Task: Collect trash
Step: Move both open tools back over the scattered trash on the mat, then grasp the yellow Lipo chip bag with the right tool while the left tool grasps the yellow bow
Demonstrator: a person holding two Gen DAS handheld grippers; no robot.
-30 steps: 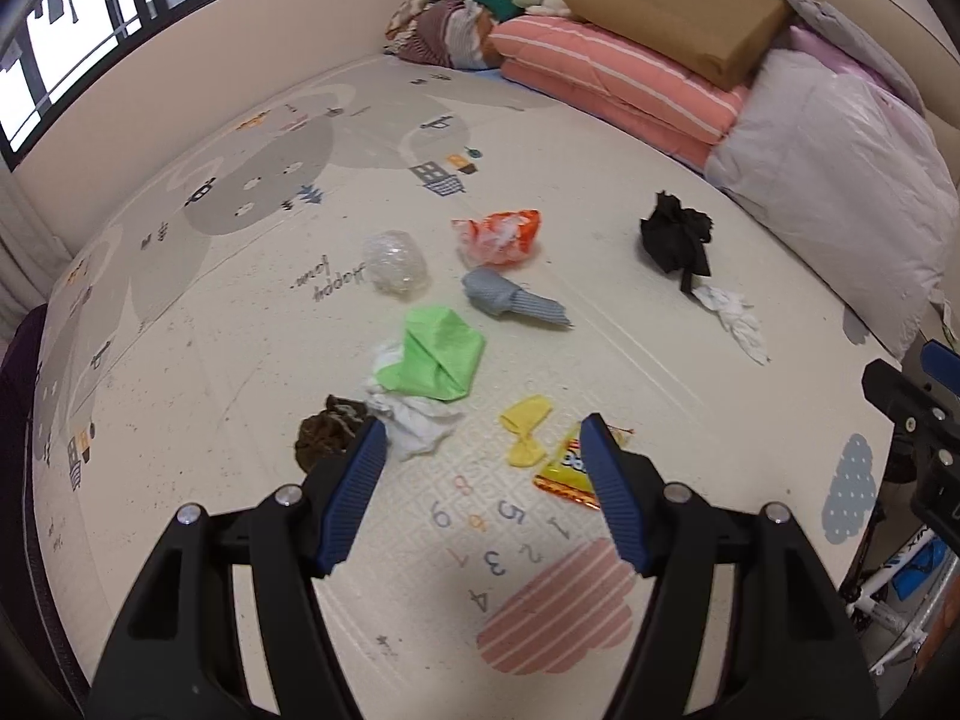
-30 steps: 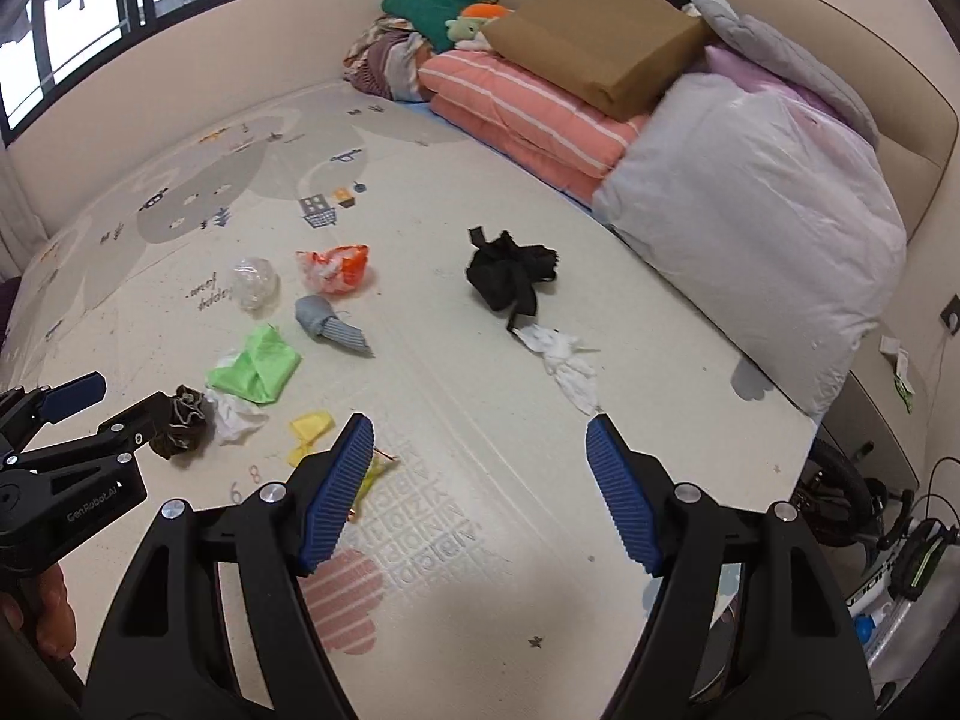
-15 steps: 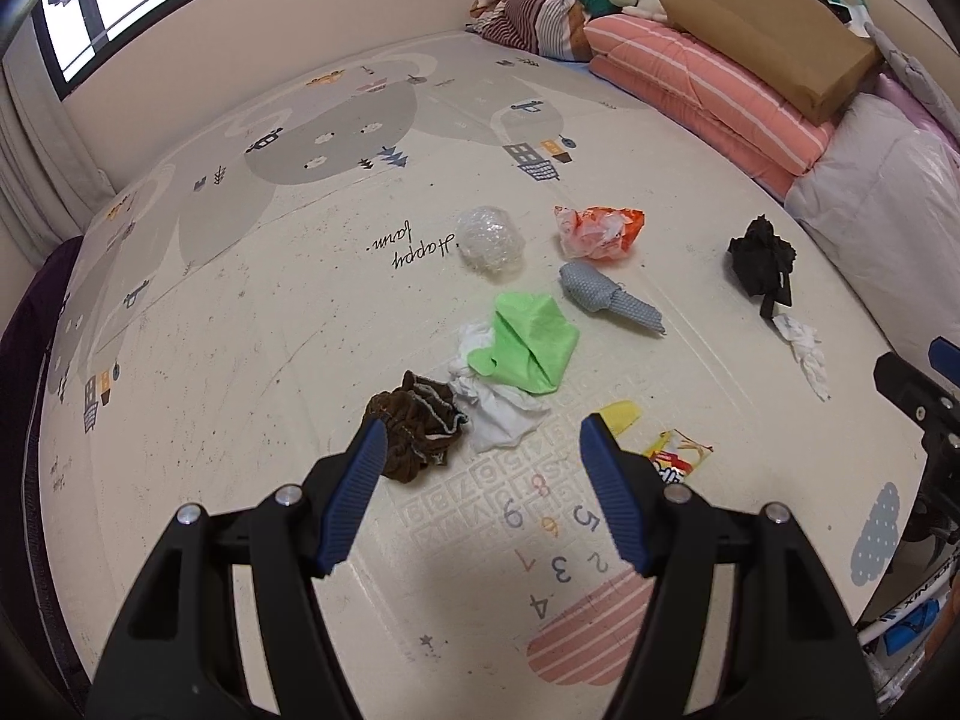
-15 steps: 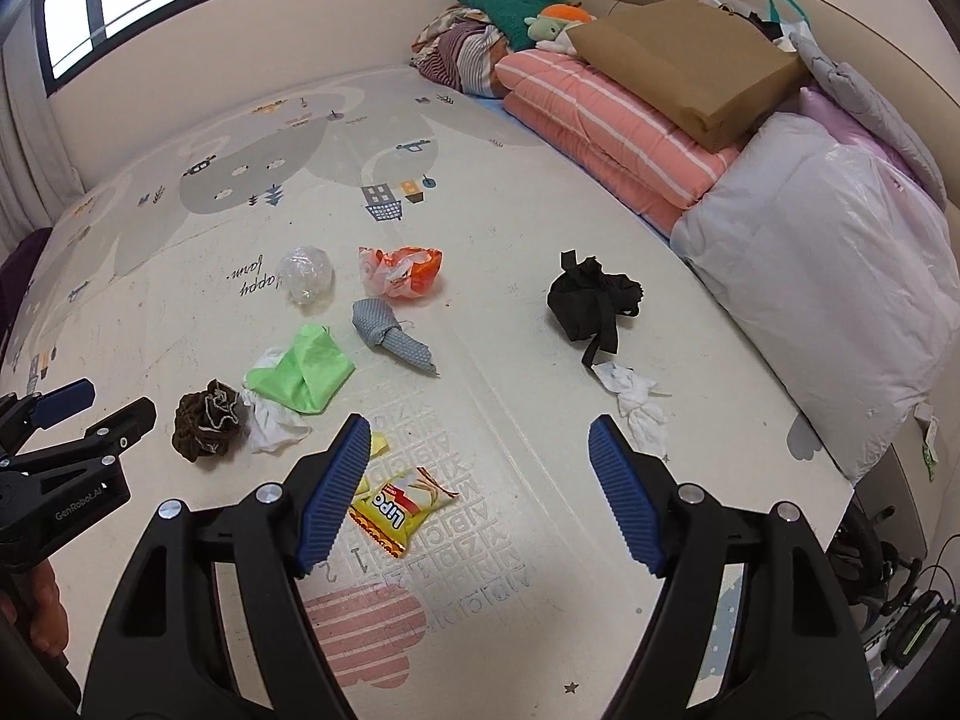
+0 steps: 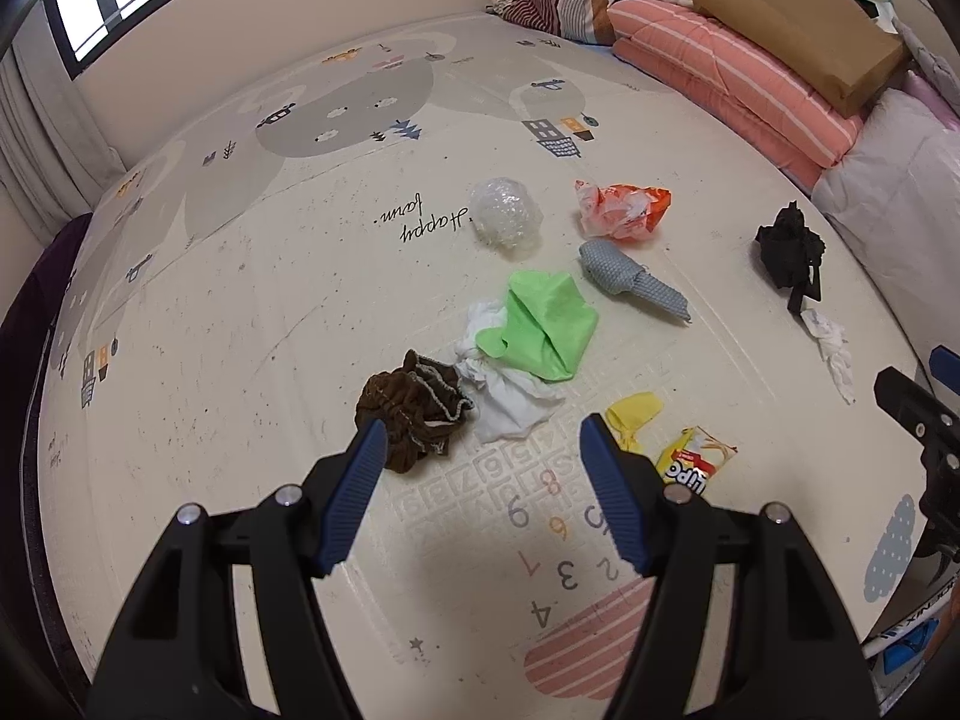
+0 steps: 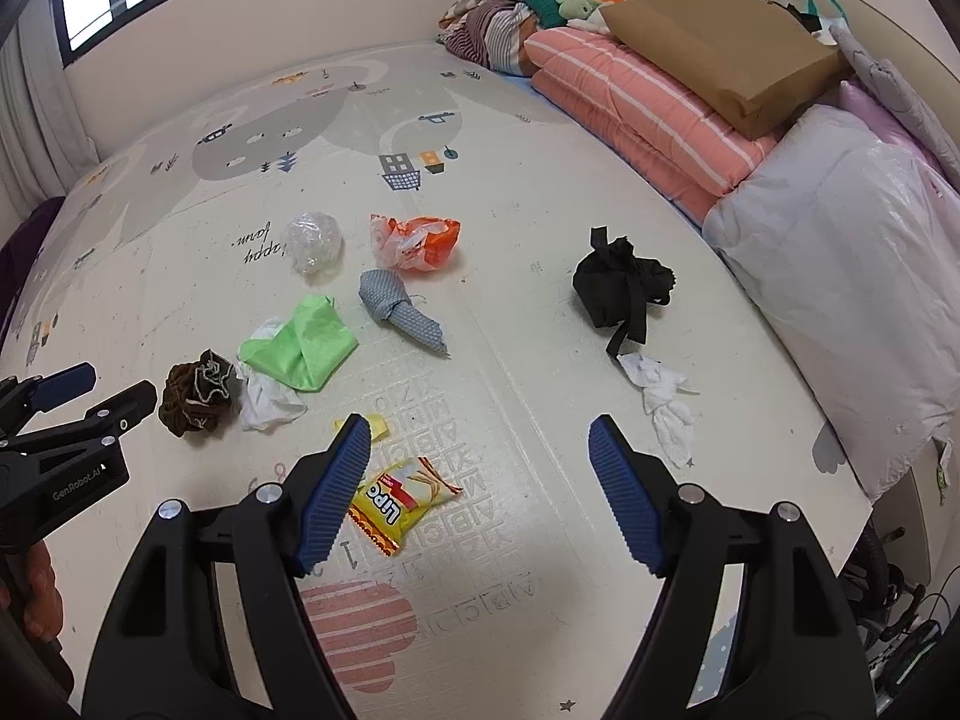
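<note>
Trash lies scattered on a printed play mat (image 5: 252, 300) on the floor. Central cluster: brown crumpled wad (image 5: 414, 411) touching a white crumpled tissue (image 5: 504, 396), with a green wrapper (image 5: 543, 324) lying partly over the tissue. Just beyond: grey rolled cloth (image 5: 630, 279), clear plastic ball (image 5: 504, 213), orange-and-white plastic bag (image 5: 624, 210). Near edge of the cluster: small yellow scrap (image 5: 633, 411) and a yellow snack packet (image 6: 402, 495), close together. Off to the side, well apart from the cluster: black knotted bag (image 6: 621, 285), a second white tissue (image 6: 660, 402) just beside its strap.

Left claw (image 5: 480, 474): spread, nothing between the blue pads, hanging above the mat with the brown wad at one fingertip and the yellow scrap at the other. Right claw (image 6: 477, 468): spread, holding nothing, above the mat; snack packet sits beside its left finger.

Along the mat's far side: pink striped bedding (image 6: 636, 102), brown flat package (image 6: 720, 42) on top, white bagged quilt (image 6: 840, 276).
</note>
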